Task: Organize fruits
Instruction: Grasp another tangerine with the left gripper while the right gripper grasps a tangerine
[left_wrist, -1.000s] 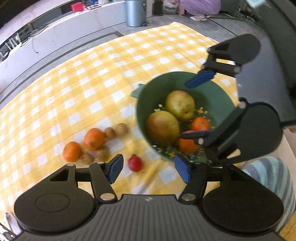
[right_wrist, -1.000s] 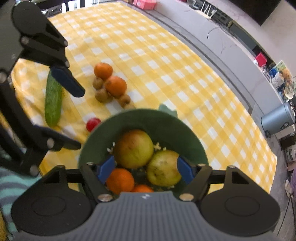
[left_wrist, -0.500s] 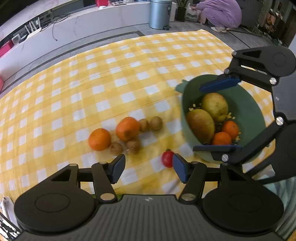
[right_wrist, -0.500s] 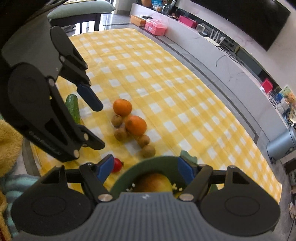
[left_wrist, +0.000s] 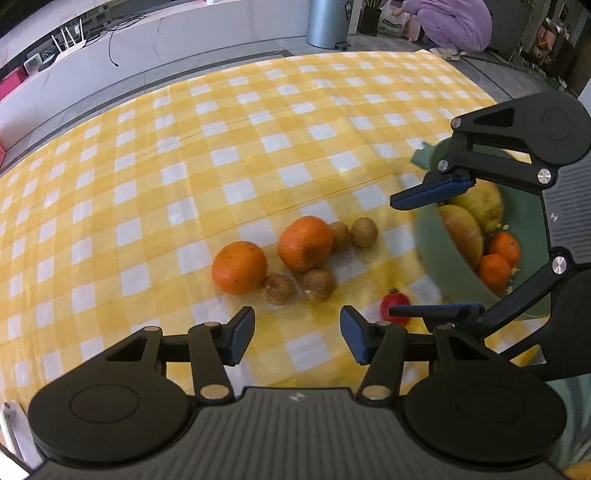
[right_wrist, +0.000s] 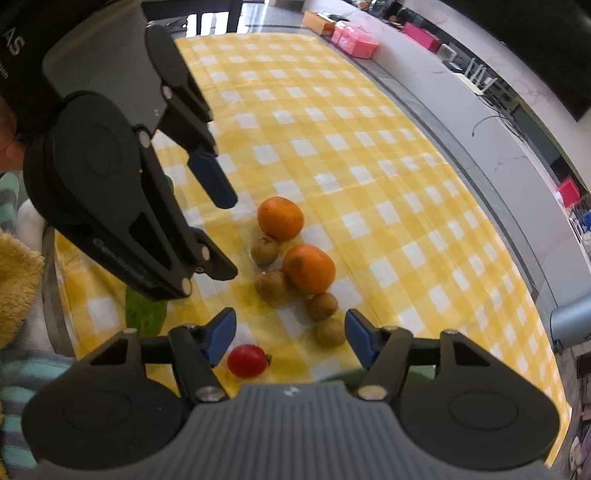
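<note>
Fruit (left_wrist: 306, 254) lies loose just beyond both grippers' closing, empty fingers (left_wrist: 240, 334), likely awaiting pickup. Bowl (left_wrist: 432, 240) waits beside them, probably for sorting.

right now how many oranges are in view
4. Two lie loose on the checked cloth: the left orange and the right orange, among small brown fruits. Two more, one orange and another, sit in the green bowl; others may be hidden there.
</note>
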